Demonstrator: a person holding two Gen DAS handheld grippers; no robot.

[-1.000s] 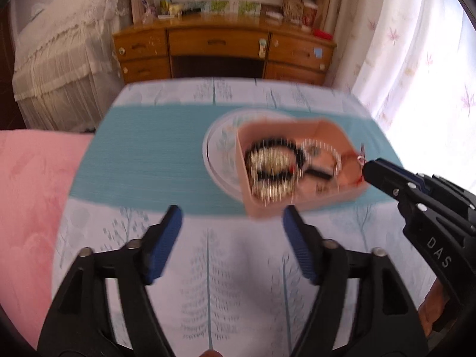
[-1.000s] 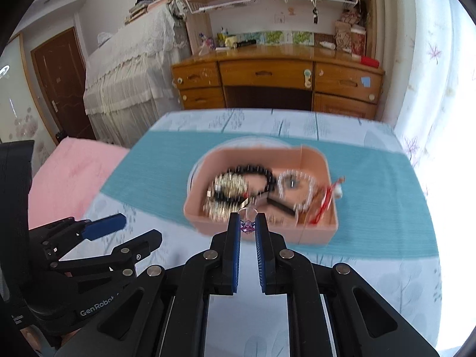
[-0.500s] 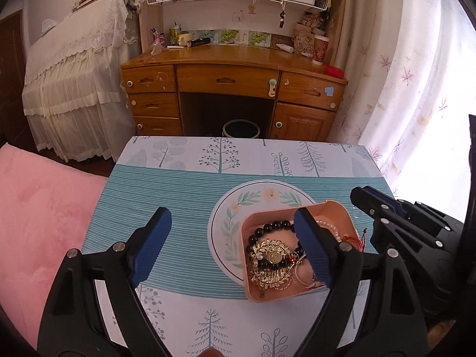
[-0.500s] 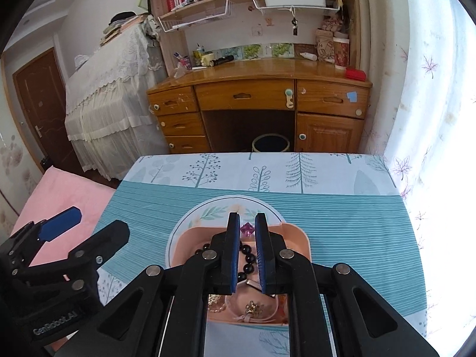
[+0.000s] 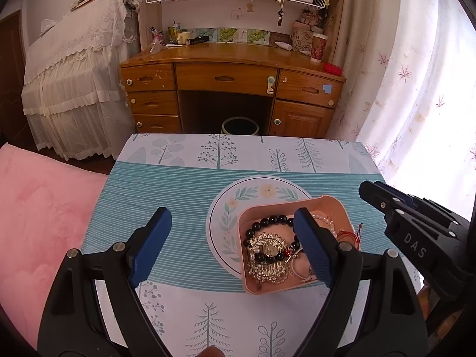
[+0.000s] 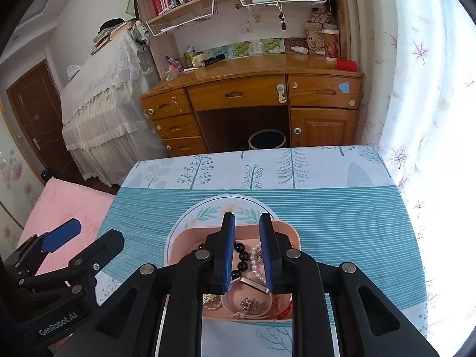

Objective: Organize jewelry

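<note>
Left hand-held gripper hangs wide open over the teal-striped cloth on the surface, holding nothing, its right finger overlapping the pink box in view. The pink box sits partly on the floral plate, holding a black bead bracelet, a gold ornate piece, a pearl strand and a red cord trailing over its right rim. Right hand-held gripper hovers above the box, jaws slightly parted with nothing between them, beads and pearls showing through the gap.
</note>
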